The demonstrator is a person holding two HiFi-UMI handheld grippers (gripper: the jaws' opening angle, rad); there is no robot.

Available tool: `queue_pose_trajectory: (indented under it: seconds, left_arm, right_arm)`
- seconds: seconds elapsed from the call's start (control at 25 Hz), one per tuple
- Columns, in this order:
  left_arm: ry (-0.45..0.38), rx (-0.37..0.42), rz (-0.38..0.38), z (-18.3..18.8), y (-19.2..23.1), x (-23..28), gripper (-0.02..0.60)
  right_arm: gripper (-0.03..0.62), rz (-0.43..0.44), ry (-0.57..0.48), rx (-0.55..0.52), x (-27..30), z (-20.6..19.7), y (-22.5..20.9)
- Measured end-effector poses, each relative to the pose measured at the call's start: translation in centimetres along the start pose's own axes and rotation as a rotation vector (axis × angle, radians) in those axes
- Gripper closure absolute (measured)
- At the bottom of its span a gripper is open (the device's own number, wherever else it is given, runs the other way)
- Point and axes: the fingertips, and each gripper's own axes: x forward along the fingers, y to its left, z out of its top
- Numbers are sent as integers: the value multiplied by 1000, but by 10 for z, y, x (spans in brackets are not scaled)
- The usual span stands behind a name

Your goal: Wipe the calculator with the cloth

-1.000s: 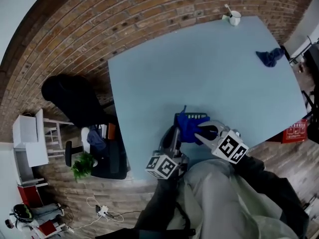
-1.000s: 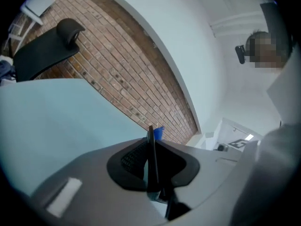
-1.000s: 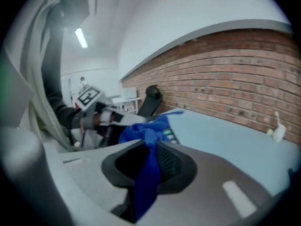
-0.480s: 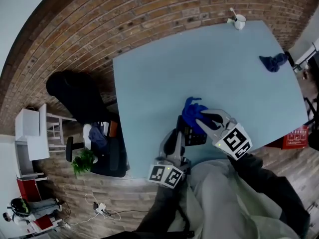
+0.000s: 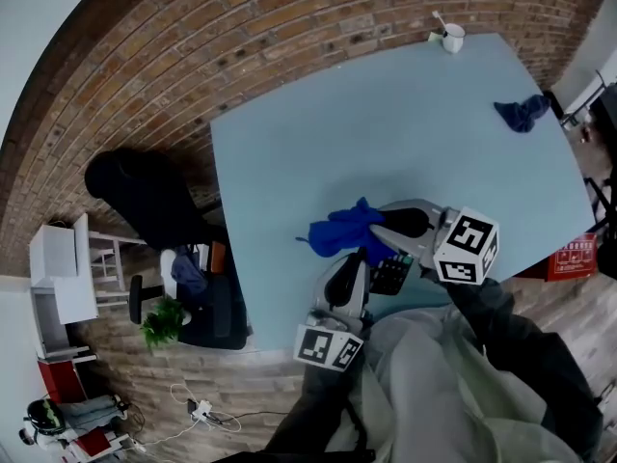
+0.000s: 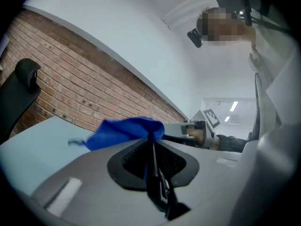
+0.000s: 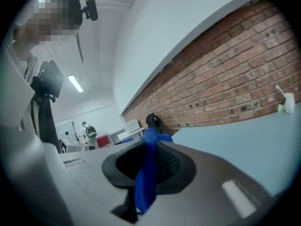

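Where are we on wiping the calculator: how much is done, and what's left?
Done: both things are gripped. The right claw is shut on the blue cloth; the left claw is shut on the calculator, near the front edge of the table. In hand: the cloth is bunched just beyond the calculator's far end. Left: the wiping strokes; how clean it is cannot be told.

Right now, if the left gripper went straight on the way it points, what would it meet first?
Most likely the blue cloth, pinched in the right gripper just beyond the left gripper and the calculator it holds. Whether cloth and calculator already touch, I cannot tell.
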Motion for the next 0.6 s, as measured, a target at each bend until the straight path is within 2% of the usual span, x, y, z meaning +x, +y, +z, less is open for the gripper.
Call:
queue_pose_trajectory:
  seconds: [0.2, 0.32, 0.48, 0.52, 0.6]
  left_arm:
    - [-73, -72, 48, 12, 20, -8, 531]
    - [-86, -150, 59, 11, 34, -10, 531]
    - [-94, -246, 26, 6, 32, -2, 531]
    - [-97, -269, 32, 5, 33, -1, 531]
    - [-112, -316, 70, 3, 42, -4, 531]
  right_arm:
    - [532, -23, 149, 205, -31, -68, -22]
    - [531, -11, 143, 288, -37, -81, -18]
    - [532, 31, -30, 235, -24, -27, -9]
    - [531, 50, -41, 204, -19, -18, -4]
    - [531, 50, 20, 124, -13, -24, 1]
